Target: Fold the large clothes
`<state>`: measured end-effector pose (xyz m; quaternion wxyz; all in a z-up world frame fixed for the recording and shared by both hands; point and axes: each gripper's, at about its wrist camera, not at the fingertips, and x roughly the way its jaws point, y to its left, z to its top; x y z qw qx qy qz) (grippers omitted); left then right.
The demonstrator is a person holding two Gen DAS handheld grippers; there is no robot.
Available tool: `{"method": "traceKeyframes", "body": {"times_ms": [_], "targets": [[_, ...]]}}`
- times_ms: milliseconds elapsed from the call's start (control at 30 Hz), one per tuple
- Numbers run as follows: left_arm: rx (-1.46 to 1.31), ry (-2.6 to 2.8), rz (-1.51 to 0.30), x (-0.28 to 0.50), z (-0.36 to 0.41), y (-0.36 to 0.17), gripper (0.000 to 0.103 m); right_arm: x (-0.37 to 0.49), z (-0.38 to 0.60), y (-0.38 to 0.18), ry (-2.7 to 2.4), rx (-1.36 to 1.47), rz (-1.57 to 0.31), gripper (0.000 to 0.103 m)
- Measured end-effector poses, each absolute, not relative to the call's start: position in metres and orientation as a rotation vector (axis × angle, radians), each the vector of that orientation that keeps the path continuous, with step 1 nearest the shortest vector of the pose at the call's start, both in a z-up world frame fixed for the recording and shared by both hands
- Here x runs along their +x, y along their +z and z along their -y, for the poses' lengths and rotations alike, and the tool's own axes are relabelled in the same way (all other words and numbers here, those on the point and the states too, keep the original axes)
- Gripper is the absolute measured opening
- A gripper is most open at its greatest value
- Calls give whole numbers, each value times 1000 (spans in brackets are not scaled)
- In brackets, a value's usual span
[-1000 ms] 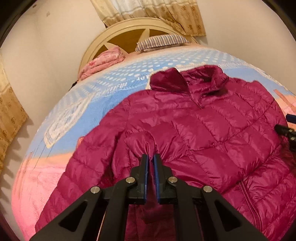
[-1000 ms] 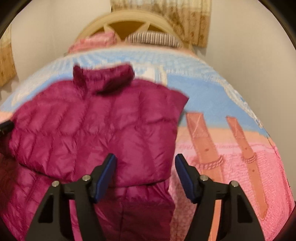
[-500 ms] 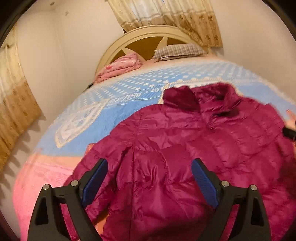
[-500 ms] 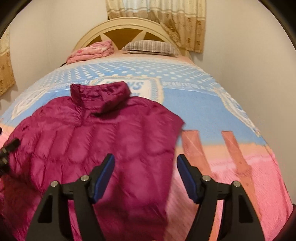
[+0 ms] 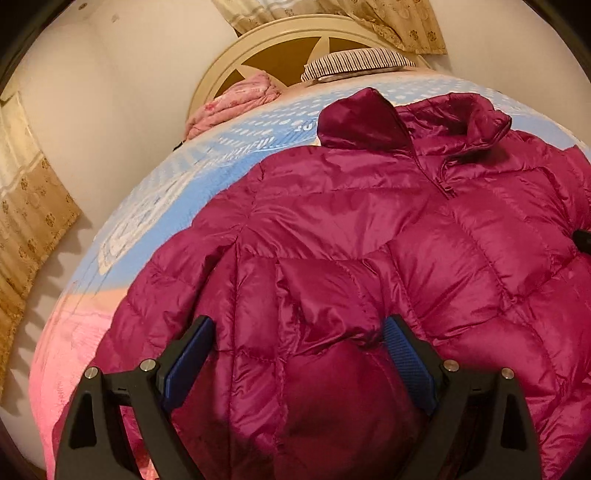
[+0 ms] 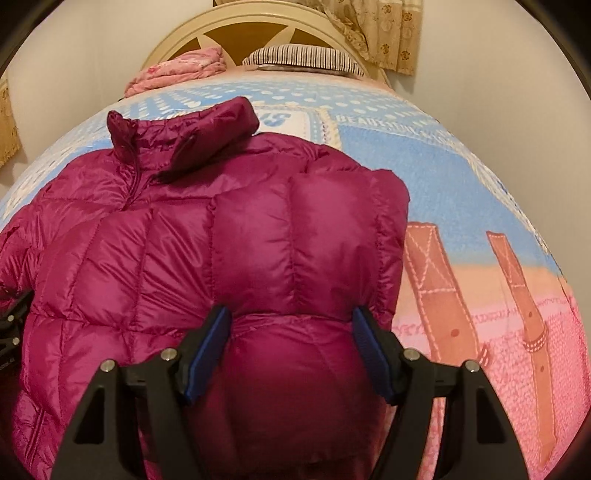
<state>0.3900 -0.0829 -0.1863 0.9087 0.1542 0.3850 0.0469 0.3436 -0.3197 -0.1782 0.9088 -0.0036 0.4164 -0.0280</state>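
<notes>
The jacket [image 5: 369,229] is being laid flat on the bed [image 6: 461,177], collar toward the far headboard [image 6: 258,22]. Both the left gripper [image 5: 299,328] and right gripper [image 6: 291,317] are being held wide open right over its near folded-in sleeves, nothing being gripped.

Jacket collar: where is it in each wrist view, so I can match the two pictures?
Left wrist: collar upper right of centre, at the jacket's far end.
Right wrist: collar upper left of centre, at the far end too.
Shared landmark: striped pillow against the headboard, beyond the collar in both views.
</notes>
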Motion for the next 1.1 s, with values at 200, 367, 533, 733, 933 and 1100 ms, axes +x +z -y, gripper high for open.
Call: {"method": "traceKeyframes", "body": {"times_ms": [200,367,533,733,933,1100], "targets": [[285,89,-807,393,79,-188,96,322,309,-140,-66,4,-815,78],[265,83,-814,393,75,-187,97,309,272,-136,7,-43,-809,83],[224,70,-826,394,69,-188,98,320,269,-171,-16,-22,-867,83],[228,74,-828,394,71,-188,99,322,266,-178,-34,-43,-869,84],[230,76,-827,394,70,-188,99,323,265,-180,-42,-47,-868,86],[229,75,-829,394,70,-189,99,320,263,-180,-52,-62,-862,86]]}}
